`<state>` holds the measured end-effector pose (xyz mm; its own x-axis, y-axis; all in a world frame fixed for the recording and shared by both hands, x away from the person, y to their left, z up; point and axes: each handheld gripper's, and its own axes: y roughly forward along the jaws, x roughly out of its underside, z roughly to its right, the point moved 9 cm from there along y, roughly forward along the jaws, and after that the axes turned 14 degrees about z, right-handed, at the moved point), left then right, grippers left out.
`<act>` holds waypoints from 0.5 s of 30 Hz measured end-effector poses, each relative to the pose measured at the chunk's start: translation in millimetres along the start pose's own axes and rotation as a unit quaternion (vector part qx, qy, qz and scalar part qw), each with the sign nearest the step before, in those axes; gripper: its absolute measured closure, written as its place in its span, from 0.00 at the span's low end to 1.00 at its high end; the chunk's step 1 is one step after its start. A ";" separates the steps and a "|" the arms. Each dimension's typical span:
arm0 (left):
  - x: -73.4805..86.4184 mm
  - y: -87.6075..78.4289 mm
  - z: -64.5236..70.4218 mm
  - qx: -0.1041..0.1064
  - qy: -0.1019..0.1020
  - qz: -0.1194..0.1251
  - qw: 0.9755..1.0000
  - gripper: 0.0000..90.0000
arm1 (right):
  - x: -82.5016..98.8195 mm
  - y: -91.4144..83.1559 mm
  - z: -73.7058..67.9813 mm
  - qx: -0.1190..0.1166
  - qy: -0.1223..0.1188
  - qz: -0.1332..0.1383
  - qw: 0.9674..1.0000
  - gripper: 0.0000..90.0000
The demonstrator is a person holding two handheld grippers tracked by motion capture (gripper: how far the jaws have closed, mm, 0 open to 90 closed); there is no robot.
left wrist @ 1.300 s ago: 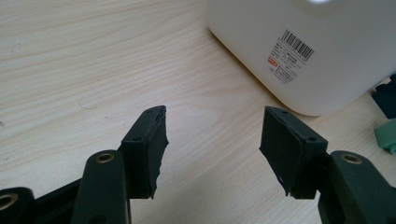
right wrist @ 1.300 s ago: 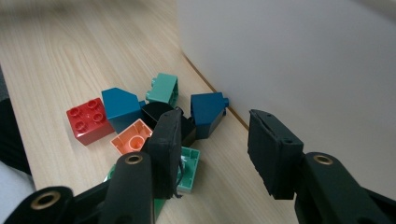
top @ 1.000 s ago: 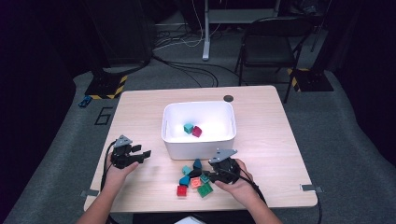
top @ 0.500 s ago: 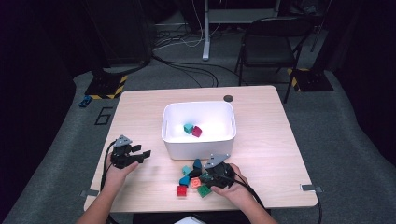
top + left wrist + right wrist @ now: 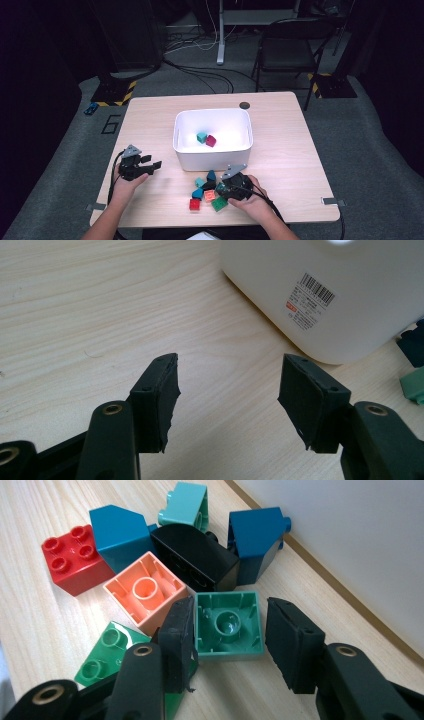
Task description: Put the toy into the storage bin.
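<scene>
Lowered over a heap of toy bricks near the front edge of the bench (image 5: 290, 150): the right hand-held gripper (image 5: 227, 607), straddling a green brick (image 5: 229, 625) that lies directly ahead of and between its two black pads. Just narrowed at the jaws, with the brick between them; left pad at the brick's edge, a sliver of wood showing before the right pad, so judged not yet pinching. Square, not oblong, with flat sides squared to both pads. Seen upside down, hollow underside and central tube facing up, glossy mint-green plastic.

Crowding it on the far-left side of the gripper, a salmon brick (image 5: 145, 592), also inverted and touching or nearly touching; beyond that, a black brick (image 5: 197, 555) and a red brick (image 5: 75, 557). Beyond the heap, past the fingertips, the white bin (image 5: 212, 160).

Well apart to the other side, the left hand-held gripper (image 5: 227, 365), spread and holding nothing, bare wood between its pads. Far nearer the green brick, then: the right hand.
</scene>
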<state>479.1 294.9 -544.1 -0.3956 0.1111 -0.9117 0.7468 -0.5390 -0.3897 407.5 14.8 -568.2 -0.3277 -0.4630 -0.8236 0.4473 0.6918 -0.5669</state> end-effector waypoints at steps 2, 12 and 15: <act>0.0 0.0 0.0 0.000 0.000 0.000 1.000 0.45 | 1.1 1.0 0.8 0.001 0.000 -0.002 1.000 0.62; -0.3 -0.2 -0.3 0.000 0.000 0.001 1.000 0.45 | -2.1 -3.8 2.3 0.001 -0.003 -0.002 1.000 0.65; -0.2 -0.2 -0.3 0.000 0.000 0.001 1.000 0.45 | -4.8 -7.5 2.6 0.000 0.000 0.001 1.000 0.65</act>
<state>479.2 295.2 -543.9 -0.3940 0.1090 -0.9126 0.7477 -0.5394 -0.3872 407.9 10.4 -560.1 -0.3267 -0.4625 -0.8242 0.4470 0.6928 -0.5659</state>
